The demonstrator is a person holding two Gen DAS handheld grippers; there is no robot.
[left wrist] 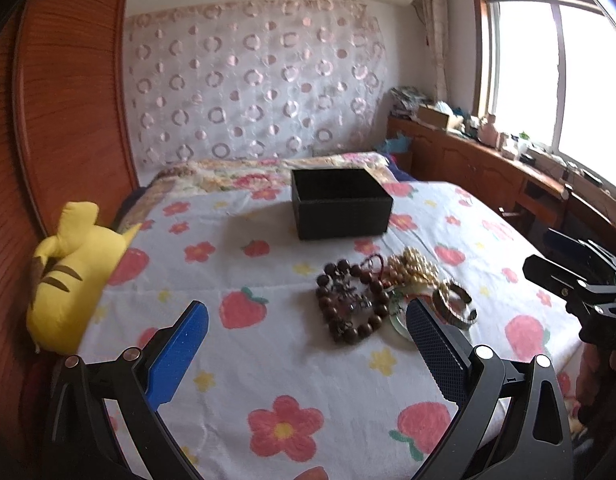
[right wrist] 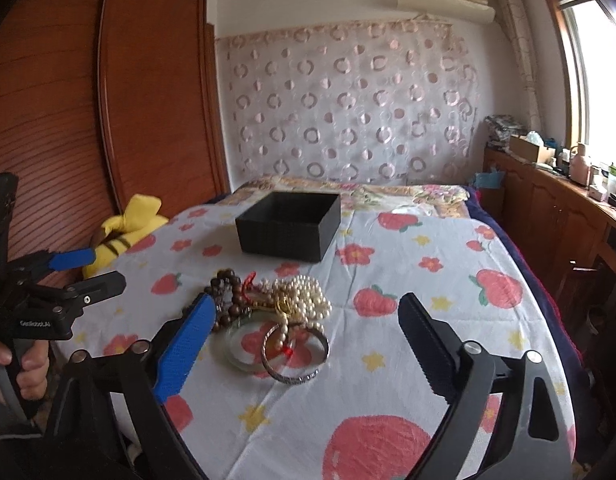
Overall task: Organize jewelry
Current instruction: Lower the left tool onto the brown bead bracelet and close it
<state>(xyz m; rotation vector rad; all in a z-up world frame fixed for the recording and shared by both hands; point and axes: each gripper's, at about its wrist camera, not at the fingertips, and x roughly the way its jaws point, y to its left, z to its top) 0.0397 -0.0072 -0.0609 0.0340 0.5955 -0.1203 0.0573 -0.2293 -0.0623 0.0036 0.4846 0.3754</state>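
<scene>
Dark wooden beads [left wrist: 349,300], a heap of pearl strands [right wrist: 304,298], a clear glassy ring [right wrist: 238,350] and a silver bangle [right wrist: 296,354] lie tangled in one pile on the strawberry-print bedspread [right wrist: 407,360], and the black box [right wrist: 288,226] stands open-topped further back, apart from the pile. We note the left gripper [left wrist: 308,326] with jaws spread wide and nothing between its pads, the pile just ahead of its fingertips. The right gripper [right wrist: 304,326] is likewise wide open and empty, the bangle lying in the gap between its fingers but untouched. Main risk, in our judgement: the pieces overlap, with a red cord [right wrist: 250,280] running through the beads, so closing on one item may drag its neighbours along and scatter them short of the box. The soft, wrinkled cloth may bunch into the jaws with a thin bangle. Both tools converge on one small pile, so they may collide.
</scene>
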